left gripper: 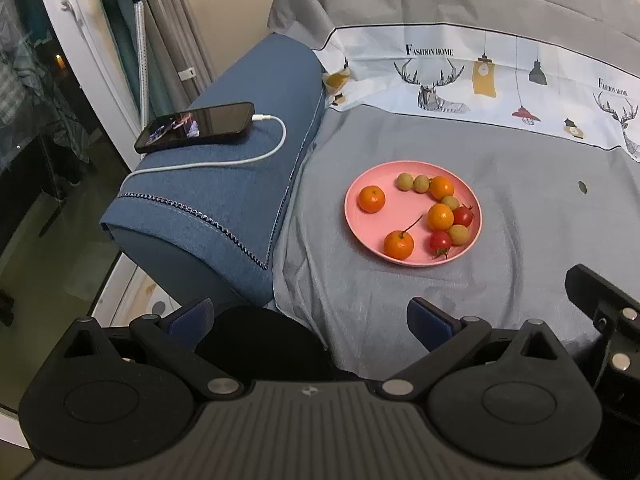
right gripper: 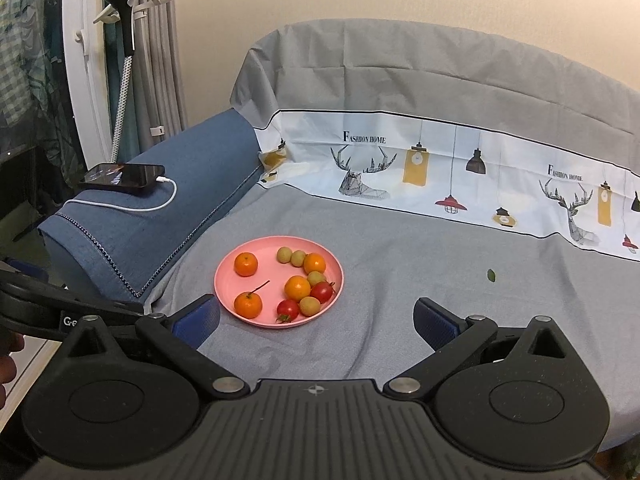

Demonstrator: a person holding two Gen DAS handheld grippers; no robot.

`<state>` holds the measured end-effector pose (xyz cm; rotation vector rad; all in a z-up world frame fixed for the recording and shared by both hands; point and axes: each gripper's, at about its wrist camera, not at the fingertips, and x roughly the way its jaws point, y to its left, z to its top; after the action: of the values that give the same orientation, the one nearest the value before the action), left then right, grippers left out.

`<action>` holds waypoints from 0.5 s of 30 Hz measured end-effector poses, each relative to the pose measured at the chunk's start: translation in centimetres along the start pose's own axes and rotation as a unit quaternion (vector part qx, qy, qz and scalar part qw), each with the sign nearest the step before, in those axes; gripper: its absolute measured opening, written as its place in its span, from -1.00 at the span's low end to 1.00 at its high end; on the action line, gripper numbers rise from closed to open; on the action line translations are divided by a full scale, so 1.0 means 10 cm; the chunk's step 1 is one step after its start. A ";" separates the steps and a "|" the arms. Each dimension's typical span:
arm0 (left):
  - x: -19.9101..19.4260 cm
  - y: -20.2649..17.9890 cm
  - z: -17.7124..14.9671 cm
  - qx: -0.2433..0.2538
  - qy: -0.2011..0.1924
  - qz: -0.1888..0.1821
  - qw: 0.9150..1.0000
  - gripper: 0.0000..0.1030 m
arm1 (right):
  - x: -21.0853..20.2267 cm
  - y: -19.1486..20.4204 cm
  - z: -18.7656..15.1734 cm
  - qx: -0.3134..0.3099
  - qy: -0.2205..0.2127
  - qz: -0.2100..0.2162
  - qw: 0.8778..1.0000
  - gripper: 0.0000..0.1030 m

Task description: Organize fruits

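Note:
A pink plate (left gripper: 360, 218) (right gripper: 228, 280) lies on the grey sheet and holds several small oranges, several pale green fruits and two red cherry tomatoes. One orange (left gripper: 371, 199) (right gripper: 245, 264) sits alone at the plate's left. Another orange (left gripper: 398, 245) (right gripper: 248, 305) has a thin stem. The tomatoes (left gripper: 440, 242) (right gripper: 288, 309) lie near the plate's front right. My left gripper (left gripper: 312, 320) hangs open, short of the plate and to its left. My right gripper (right gripper: 318, 322) is open just in front of the plate, nothing between its fingers.
A blue cushion (left gripper: 224, 200) (right gripper: 160, 216) at the left carries a phone (left gripper: 196, 125) (right gripper: 124, 177) on a white charging cable. A small green leaf (right gripper: 491, 275) lies on the sheet to the right. The patterned fabric band (right gripper: 440, 176) runs along the back.

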<state>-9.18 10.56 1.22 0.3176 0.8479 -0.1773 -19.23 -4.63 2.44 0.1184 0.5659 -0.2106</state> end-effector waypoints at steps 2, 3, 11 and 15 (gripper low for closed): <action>0.01 0.00 0.00 0.001 0.002 -0.001 1.000 1.00 | 0.00 0.00 0.00 -0.001 0.000 0.001 1.000 0.98; 0.01 0.00 0.00 0.001 0.002 -0.002 1.000 1.00 | 0.01 0.00 0.00 -0.001 0.001 0.001 1.000 0.98; 0.02 0.02 0.00 -0.002 0.000 -0.010 1.000 1.00 | 0.05 0.01 -0.01 0.001 0.008 0.000 1.000 0.98; 0.05 0.02 0.00 -0.001 0.006 -0.012 1.000 1.00 | 0.07 0.02 -0.01 0.001 0.011 0.000 1.000 0.98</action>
<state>-8.85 10.72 0.87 0.3061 0.8642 -0.1976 -18.63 -4.57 2.01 0.1221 0.5874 -0.2091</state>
